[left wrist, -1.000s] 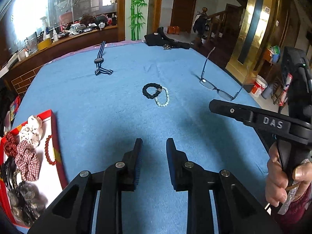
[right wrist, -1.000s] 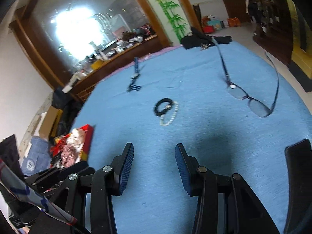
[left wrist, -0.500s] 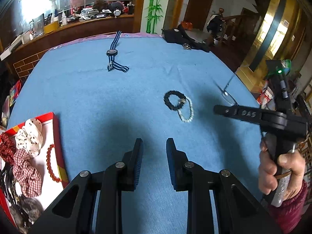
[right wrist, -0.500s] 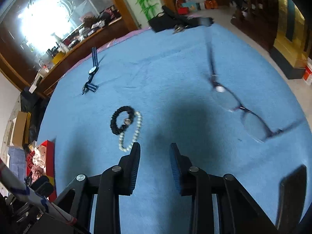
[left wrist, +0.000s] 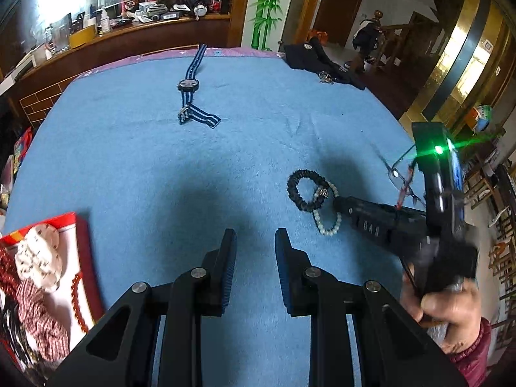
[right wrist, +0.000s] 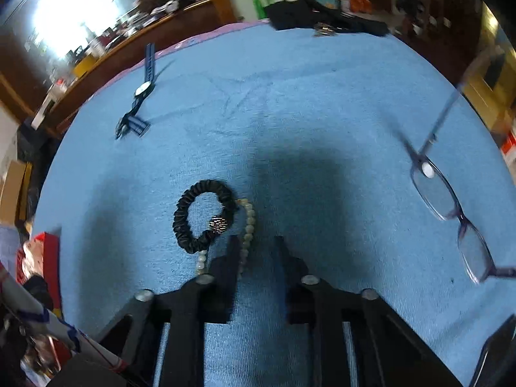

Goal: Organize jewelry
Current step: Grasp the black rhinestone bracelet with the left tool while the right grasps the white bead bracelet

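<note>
Only legible text — "DAS", seen upside-down on the right gripper [left wrist: 337, 204] finger; nothing else readable.

A pair of glasses [right wrist: 448, 200] lies open near the right edge of the blue cloth [left wrist: 161, 167] covering my table. A dark garment [left wrist: 317, 59] sits bunched at the far edge, where a cluttered wooden counter [left wrist: 129, 37] runs beyond, beside a painted bamboo panel [left wrist: 266, 3].
</note>
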